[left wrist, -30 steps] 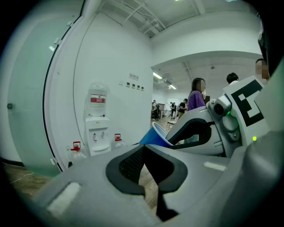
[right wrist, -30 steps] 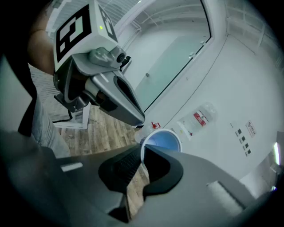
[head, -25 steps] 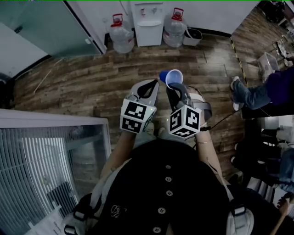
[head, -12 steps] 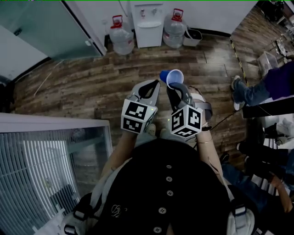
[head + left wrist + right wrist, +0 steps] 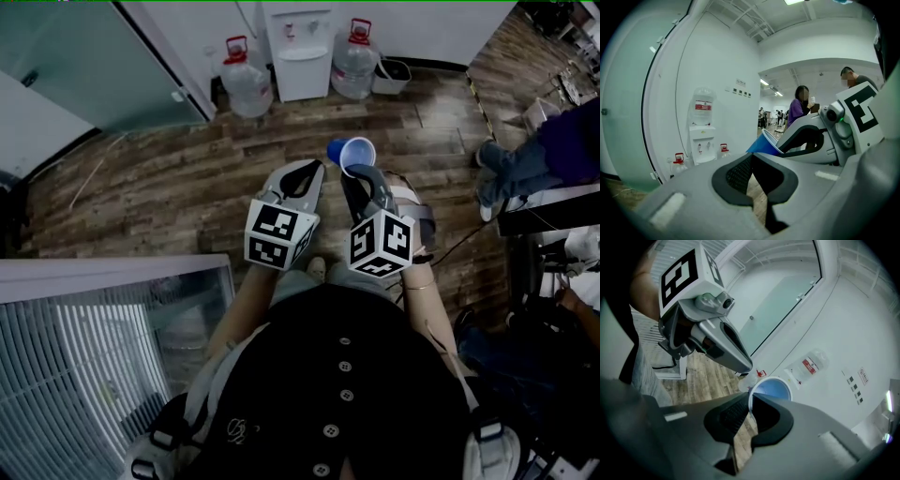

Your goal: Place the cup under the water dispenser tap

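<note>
**A:** Where is the cup now?

**B:** The blue cup (image 5: 353,155) hangs above the wooden floor (image 5: 169,178). The right hand-held gripper (image 5: 356,174) pinches it by the rim, one jaw inside the mouth and one outside. The cup is tilted, with its mouth facing up toward the person. The water dispenser (image 5: 304,52) stands well apart from it, against the far wall between two water bottles (image 5: 247,80).

**A:** And the other one?

**B:** The left hand-held gripper (image 5: 312,169) sits just beside the right one. Its jaws are together with nothing between them.

**A:** So this is the carry. What makes it go well?

**B:** I'd say steadiness. A rim pinch on a thin cup probably lets it swing or buckle, so squeeze no harder and avoid jerks. Approach the dispenser square on, staying between the bottles rather than clipping one. Turn the cup upright before it goes in. Line it up directly beneath a tap (image 5: 700,148), not beside it. The ledge under the taps is too small to make out from here, so judge the height up close. Let go only once the base rests flat, and hold the left one clear.
</note>
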